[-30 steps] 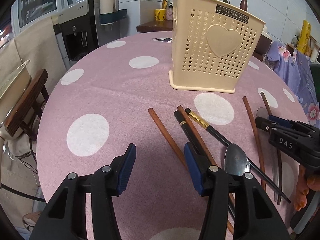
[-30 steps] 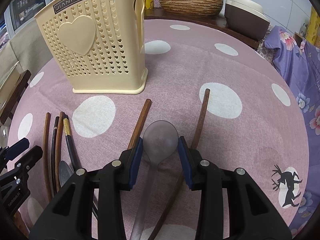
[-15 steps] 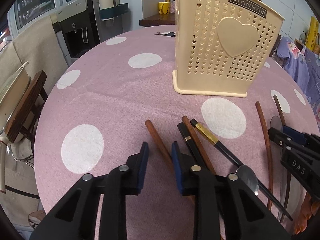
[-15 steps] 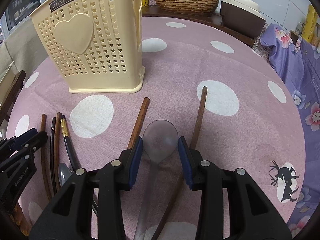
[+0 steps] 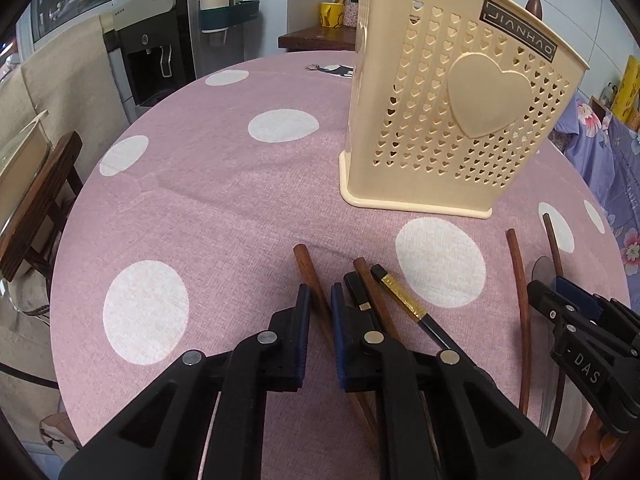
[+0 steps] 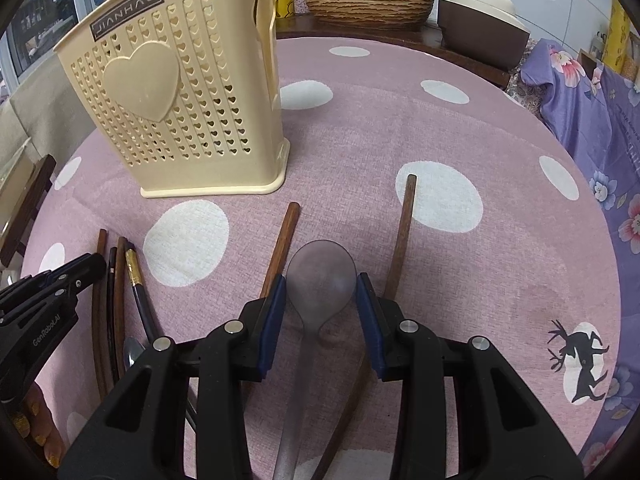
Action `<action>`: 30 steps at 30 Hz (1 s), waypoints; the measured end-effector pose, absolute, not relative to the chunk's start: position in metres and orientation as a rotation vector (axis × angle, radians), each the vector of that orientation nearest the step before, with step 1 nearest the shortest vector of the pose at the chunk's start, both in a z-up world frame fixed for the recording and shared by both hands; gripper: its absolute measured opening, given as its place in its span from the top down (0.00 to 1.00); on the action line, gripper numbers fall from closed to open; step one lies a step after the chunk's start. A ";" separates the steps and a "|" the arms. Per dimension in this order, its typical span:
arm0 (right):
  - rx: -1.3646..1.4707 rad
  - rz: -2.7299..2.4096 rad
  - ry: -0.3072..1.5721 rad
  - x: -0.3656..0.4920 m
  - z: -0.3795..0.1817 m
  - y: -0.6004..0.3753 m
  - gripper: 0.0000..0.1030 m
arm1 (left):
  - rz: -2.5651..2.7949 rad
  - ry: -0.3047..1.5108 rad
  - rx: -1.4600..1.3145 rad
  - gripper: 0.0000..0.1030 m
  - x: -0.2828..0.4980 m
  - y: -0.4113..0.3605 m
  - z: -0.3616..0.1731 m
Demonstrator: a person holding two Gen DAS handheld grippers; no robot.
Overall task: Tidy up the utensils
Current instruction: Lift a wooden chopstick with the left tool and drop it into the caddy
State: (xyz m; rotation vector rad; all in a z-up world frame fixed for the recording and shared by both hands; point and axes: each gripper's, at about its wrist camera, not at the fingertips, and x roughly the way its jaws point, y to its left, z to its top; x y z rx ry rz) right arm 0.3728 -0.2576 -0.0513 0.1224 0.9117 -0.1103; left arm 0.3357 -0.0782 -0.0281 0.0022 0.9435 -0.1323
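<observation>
While the left gripper (image 5: 320, 304) clamps a brown chopstick (image 5: 310, 276), right gripper (image 6: 321, 300) jaws straddle the spoon (image 6: 321, 276), unclosed.

Round table (image 5: 224, 184) covered w/ pink white-dotted cloth; cream utensil holder (image 5: 452, 112) stood upright on it; brown chopsticks (image 6: 280, 248), black chopsticks (image 5: 404, 304), translucent spoon (image 6: 320, 280) laid flat nearby.

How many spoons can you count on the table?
2. A clear grey spoon lies between the fingers of the right gripper. A metal spoon lies among the chopsticks further left. More may be hidden inside the holder.
</observation>
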 end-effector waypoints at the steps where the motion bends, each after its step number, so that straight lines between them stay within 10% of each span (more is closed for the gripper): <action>1: 0.130 -0.105 0.908 0.373 -0.051 -0.259 0.64 | -0.136 0.942 -0.005 0.89 0.336 -0.078 -0.028; 30: 0.145 -0.038 0.545 0.312 0.051 -0.270 0.65 | -0.213 0.579 -0.127 0.93 0.299 -0.046 0.091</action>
